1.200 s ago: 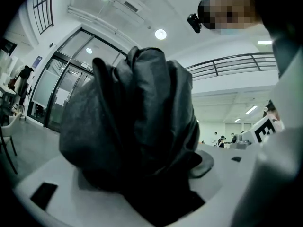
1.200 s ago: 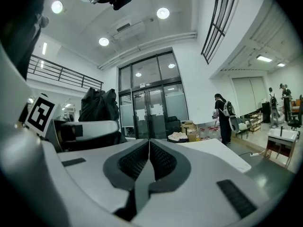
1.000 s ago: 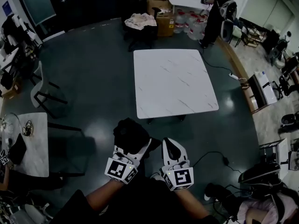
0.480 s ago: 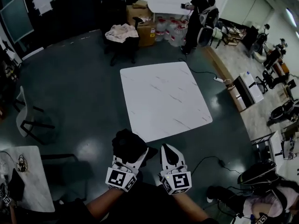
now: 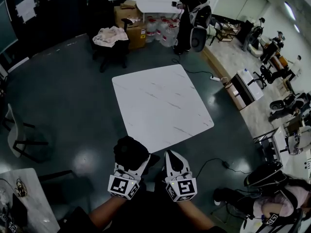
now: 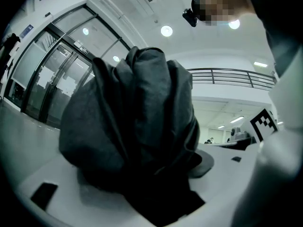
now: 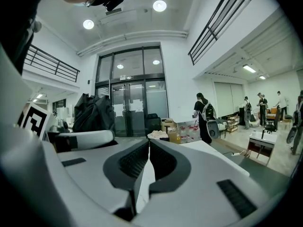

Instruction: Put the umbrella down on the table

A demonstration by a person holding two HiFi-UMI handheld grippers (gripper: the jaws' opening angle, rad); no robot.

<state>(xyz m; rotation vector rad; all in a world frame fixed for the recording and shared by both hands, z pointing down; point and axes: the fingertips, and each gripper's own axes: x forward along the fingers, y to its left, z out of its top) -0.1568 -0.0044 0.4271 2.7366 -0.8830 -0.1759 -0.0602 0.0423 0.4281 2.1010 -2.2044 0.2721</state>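
A black folded umbrella [image 5: 129, 152] stands up out of my left gripper [image 5: 131, 165], whose jaws are closed on its wide bundle of fabric. In the left gripper view the umbrella [image 6: 137, 136] fills the middle and hides the fingertips. My right gripper [image 5: 174, 160] is held just to the right of it, shut with nothing between its pads [image 7: 163, 162]; from there the umbrella [image 7: 94, 112] shows at the left. The white marble-look table [image 5: 160, 106] lies ahead of both grippers, its near corner just beyond the umbrella, and its top is bare.
Beyond the table are a chair draped with cloth [image 5: 111, 35], cardboard boxes [image 5: 130, 21], water bottles [image 5: 163, 30] and a standing person [image 5: 188, 13]. A cable and power strip [image 5: 215, 77] lie right of it. A chair [image 5: 19, 137] and a second table [image 5: 22, 198] are at the left.
Both grippers have moved toward the white table, which now sits nearer and lower in the head view. The left gripper still holds the umbrella; the right stays shut.
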